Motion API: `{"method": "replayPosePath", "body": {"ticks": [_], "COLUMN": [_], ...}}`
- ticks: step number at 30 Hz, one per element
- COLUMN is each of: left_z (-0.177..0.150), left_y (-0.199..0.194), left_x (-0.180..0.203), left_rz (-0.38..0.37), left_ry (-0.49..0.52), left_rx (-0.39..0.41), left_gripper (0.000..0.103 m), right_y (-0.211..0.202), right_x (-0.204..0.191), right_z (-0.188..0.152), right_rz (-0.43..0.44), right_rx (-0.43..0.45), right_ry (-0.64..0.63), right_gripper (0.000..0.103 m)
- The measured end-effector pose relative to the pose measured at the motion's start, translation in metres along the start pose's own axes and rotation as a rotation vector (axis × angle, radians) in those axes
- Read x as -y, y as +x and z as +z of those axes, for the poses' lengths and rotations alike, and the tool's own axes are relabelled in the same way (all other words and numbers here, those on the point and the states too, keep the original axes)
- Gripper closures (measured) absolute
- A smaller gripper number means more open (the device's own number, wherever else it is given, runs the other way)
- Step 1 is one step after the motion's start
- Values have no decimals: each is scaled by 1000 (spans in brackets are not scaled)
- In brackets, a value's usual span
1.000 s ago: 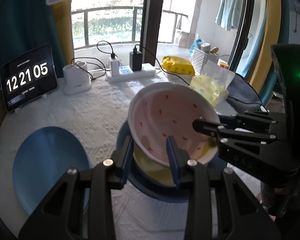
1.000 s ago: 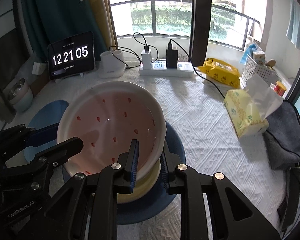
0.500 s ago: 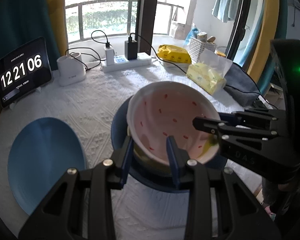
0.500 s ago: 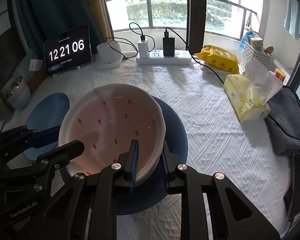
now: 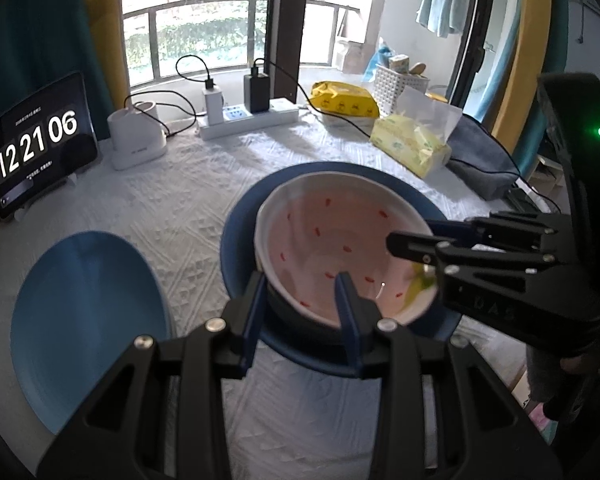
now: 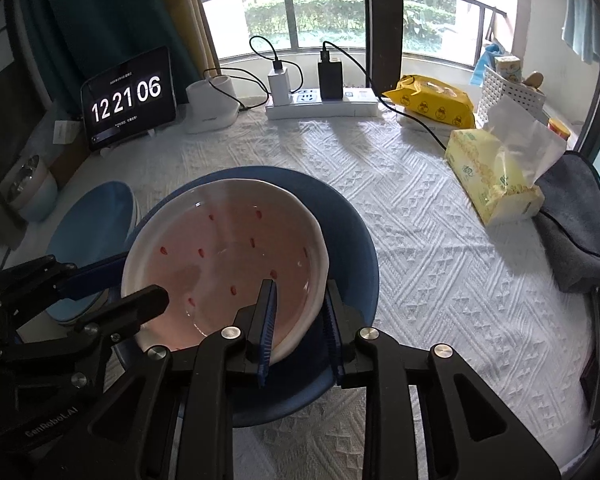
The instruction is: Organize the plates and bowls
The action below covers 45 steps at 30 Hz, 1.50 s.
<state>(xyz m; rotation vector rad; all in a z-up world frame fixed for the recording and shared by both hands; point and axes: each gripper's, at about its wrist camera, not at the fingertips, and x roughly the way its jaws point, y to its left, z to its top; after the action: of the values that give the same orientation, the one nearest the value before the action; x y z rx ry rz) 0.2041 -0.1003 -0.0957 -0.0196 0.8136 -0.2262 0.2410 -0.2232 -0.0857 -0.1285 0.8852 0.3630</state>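
So compared to a second before, the pink bowl (image 5: 340, 248) had come down a lot. Earlier it was hanging above the stack with the yellow bowl showing under it; now it sat nested low inside the dark blue plate (image 5: 240, 232), and only a sliver of the yellow bowl (image 5: 418, 286) peeked out at the right rim in the left wrist view.

The left gripper (image 5: 302, 300) still straddled the near rim of the pink bowl, one finger outside and one inside, and its jaws were opening a little. Same deal with the right gripper (image 6: 298, 312): rim between the fingers, jaws easing apart from a narrow grip. Couldn't really tell if the pads were still pressing on the rim or had just let go.

The light blue plate (image 5: 84, 320) lay flat on the white tablecloth (image 6: 420, 240) off to the left, well apart from the stack. The tablet clock (image 6: 128, 98) had ticked from 12 21 05 to 12 21 06.
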Motion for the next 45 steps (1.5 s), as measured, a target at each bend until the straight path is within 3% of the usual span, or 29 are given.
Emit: {"method": "replayPosePath", "body": {"ticks": [5, 13, 45], "left_z": [-1, 3, -3], "left_y": [-2, -16, -23], "left_x": [0, -4, -27], "left_rz": [3, 37, 95], "left_ry": [8, 7, -89], "left_rx": [4, 73, 134], "left_gripper": [66, 66, 65], "right_y": [3, 2, -30], "right_x": [-2, 3, 24], "right_z": [2, 2, -3], "right_rz": [-14, 13, 20], "right_rx": [-2, 17, 116], "right_ry": [2, 19, 34], "right_gripper": [77, 77, 73]}}
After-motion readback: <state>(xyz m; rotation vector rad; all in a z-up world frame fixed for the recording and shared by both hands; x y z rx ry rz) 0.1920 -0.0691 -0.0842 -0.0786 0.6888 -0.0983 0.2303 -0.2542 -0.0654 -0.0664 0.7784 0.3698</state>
